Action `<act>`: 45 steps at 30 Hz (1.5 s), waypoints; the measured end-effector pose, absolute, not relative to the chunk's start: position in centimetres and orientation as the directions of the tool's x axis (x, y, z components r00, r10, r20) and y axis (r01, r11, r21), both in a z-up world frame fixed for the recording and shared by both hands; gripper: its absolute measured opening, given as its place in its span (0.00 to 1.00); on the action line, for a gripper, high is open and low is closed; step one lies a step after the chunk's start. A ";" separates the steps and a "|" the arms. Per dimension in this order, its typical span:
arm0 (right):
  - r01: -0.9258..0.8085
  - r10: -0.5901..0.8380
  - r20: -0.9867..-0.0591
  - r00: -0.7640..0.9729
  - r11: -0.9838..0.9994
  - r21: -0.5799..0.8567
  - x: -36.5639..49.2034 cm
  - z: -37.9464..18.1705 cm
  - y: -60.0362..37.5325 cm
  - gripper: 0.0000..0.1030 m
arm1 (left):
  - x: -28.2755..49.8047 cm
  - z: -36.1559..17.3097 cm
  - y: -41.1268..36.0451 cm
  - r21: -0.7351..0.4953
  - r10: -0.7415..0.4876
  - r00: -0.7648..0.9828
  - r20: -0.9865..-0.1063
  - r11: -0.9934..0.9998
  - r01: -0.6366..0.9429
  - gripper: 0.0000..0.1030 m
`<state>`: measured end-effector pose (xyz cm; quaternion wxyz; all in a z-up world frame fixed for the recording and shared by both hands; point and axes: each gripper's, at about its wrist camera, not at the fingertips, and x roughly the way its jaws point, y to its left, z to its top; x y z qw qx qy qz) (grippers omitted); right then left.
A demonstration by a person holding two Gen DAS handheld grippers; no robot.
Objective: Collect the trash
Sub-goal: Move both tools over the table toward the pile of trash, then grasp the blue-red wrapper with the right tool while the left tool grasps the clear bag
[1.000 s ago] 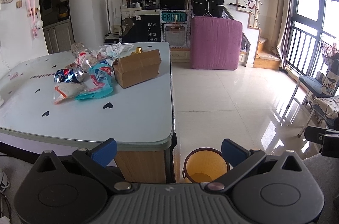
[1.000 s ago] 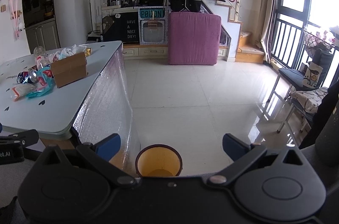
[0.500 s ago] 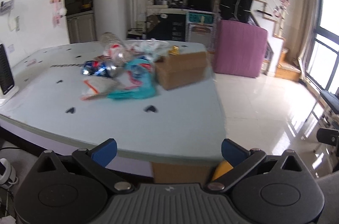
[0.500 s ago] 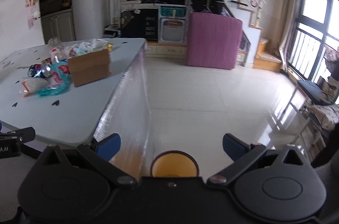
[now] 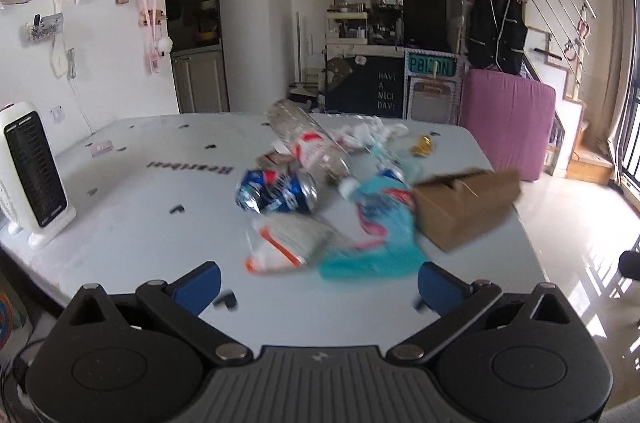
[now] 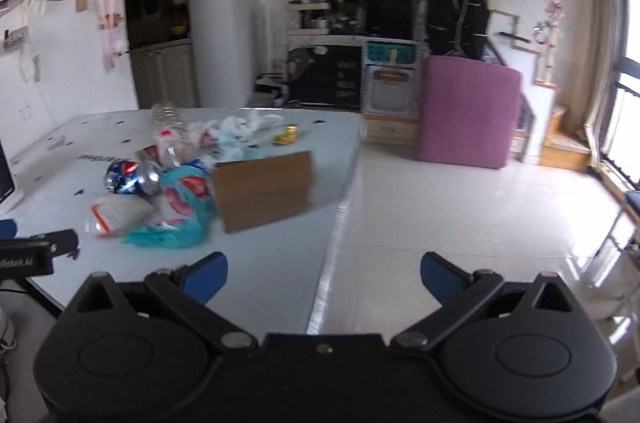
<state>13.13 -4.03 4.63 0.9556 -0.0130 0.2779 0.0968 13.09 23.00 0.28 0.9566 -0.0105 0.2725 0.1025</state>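
Observation:
A heap of trash lies on the pale table (image 5: pixel 140 223): a crushed blue can (image 5: pixel 276 192), a clear plastic bottle (image 5: pixel 308 143), a white-and-orange wrapper (image 5: pixel 286 243), a teal bag (image 5: pixel 376 235), a brown cardboard box (image 5: pixel 466 209), white crumpled plastic (image 5: pixel 372 133) and a gold wrapper (image 5: pixel 423 145). My left gripper (image 5: pixel 319 289) is open and empty, just short of the wrapper and teal bag. My right gripper (image 6: pixel 324 273) is open and empty over the table's right edge; the box (image 6: pixel 264 189) and teal bag (image 6: pixel 176 219) lie ahead to its left.
A white heater (image 5: pixel 34 179) stands on the table's left end. To the right is bare tiled floor (image 6: pixel 460 223), with a pink mattress (image 6: pixel 468 113) and stairs behind it. The left gripper's body (image 6: pixel 28 257) shows at the right view's left edge.
Both grippers have moved left and forward over the table towards the trash heap. The orange bin on the floor has dropped out of both views. The jaws have stayed open.

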 end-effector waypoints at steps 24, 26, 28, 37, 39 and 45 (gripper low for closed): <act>-0.386 0.431 -0.550 0.715 0.900 0.203 25.4 0.5 7.8 0.67 | 26.3 -8.4 34.5 -0.244 0.056 0.740 -0.670 0.925 -0.290 0.85; -0.404 0.454 -0.559 0.694 0.888 0.220 25.7 0.0 8.2 0.57 | 25.9 -8.7 34.9 -0.292 0.057 0.768 -0.637 0.905 -0.309 0.72; -0.420 0.477 -0.565 0.673 0.876 0.238 26.0 -0.3 8.7 0.52 | 25.5 -8.7 35.1 -0.321 0.045 0.781 -0.623 0.896 -0.308 0.71; -0.410 0.435 -0.570 0.697 0.894 0.181 27.6 -1.5 12.2 0.48 | 23.2 -7.8 34.5 -0.340 -0.005 0.800 -0.599 0.907 -0.249 0.29; -0.391 0.409 -0.578 0.706 0.906 0.164 28.3 -1.9 12.9 0.46 | 22.5 -7.6 34.3 -0.319 0.010 0.798 -0.602 0.914 -0.252 0.29; -0.367 0.382 -0.621 0.684 0.916 0.160 29.6 -3.2 14.2 0.18 | 20.6 -7.4 34.7 -0.318 0.014 0.796 -0.606 0.912 -0.258 0.28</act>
